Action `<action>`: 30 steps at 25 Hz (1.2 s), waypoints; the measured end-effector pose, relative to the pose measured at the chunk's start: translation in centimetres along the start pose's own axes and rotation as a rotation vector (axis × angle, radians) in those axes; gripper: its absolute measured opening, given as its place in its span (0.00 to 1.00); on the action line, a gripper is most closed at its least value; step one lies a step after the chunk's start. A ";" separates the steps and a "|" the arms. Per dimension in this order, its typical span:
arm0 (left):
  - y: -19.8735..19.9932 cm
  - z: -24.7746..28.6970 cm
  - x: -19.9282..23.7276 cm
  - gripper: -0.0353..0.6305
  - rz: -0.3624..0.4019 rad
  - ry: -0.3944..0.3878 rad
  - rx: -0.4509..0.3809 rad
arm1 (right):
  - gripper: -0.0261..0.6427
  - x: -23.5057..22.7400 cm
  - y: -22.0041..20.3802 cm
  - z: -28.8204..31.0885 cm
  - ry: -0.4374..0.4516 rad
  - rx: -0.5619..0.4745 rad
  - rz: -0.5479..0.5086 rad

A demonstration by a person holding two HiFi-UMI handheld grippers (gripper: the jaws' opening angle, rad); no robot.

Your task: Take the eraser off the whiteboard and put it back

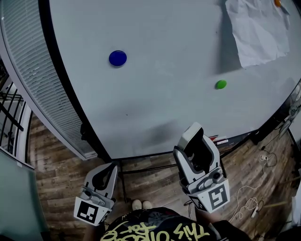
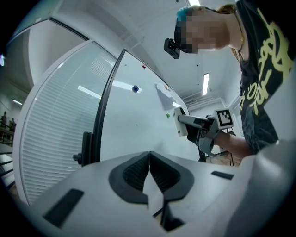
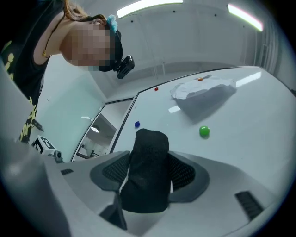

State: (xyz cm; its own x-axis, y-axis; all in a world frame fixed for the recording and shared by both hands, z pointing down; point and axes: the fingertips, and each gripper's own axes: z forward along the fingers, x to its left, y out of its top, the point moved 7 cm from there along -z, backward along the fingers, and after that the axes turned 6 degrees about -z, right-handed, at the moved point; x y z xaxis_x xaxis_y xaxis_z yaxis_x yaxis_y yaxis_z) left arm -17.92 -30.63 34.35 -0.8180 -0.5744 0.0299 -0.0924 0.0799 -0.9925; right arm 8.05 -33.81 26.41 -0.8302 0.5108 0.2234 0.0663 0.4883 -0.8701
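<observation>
The eraser point(image 1: 192, 136), a white block with a black felt face, sits between the jaws of my right gripper point(image 1: 198, 159), which is shut on it. In the right gripper view the black felt point(image 3: 149, 152) fills the gap between the pads point(image 3: 185, 173). It is held in front of the lower edge of the whiteboard point(image 1: 178, 56); whether it touches the board I cannot tell. From the left gripper view the eraser point(image 2: 179, 121) shows close to the board point(image 2: 138, 125). My left gripper point(image 1: 106, 178) hangs low at the left, its jaws shut point(image 2: 149, 172) on nothing.
On the board are a blue magnet point(image 1: 117, 58), a green magnet point(image 1: 221, 84) and a crumpled paper sheet point(image 1: 258, 30) pinned by an orange magnet point(image 1: 277, 3). Markers point(image 1: 221, 140) lie on the tray below. A frosted glass wall point(image 1: 33, 70) stands left. Cables point(image 1: 249, 197) trail on the wooden floor.
</observation>
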 end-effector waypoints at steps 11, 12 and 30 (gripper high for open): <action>-0.1 -0.8 0.7 0.06 -0.009 0.018 -0.007 | 0.42 -1.0 2.1 2.5 -0.037 -0.028 -0.076; -0.1 -0.8 0.7 0.06 -0.009 0.019 -0.008 | 0.42 -1.0 2.2 2.7 -0.040 -0.033 -0.083; -0.1 -1.3 1.2 0.06 -0.012 0.046 -0.017 | 0.42 -1.1 4.6 7.1 -0.049 -0.117 -0.223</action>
State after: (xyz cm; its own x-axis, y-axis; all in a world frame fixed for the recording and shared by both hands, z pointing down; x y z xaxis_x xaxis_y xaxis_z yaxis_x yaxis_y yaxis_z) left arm -19.61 -30.29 34.62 -0.8419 -0.5375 0.0474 -0.1113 0.0871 -0.9900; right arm 5.38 -37.10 19.02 -0.8573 0.3478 0.3796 -0.0600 0.6648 -0.7446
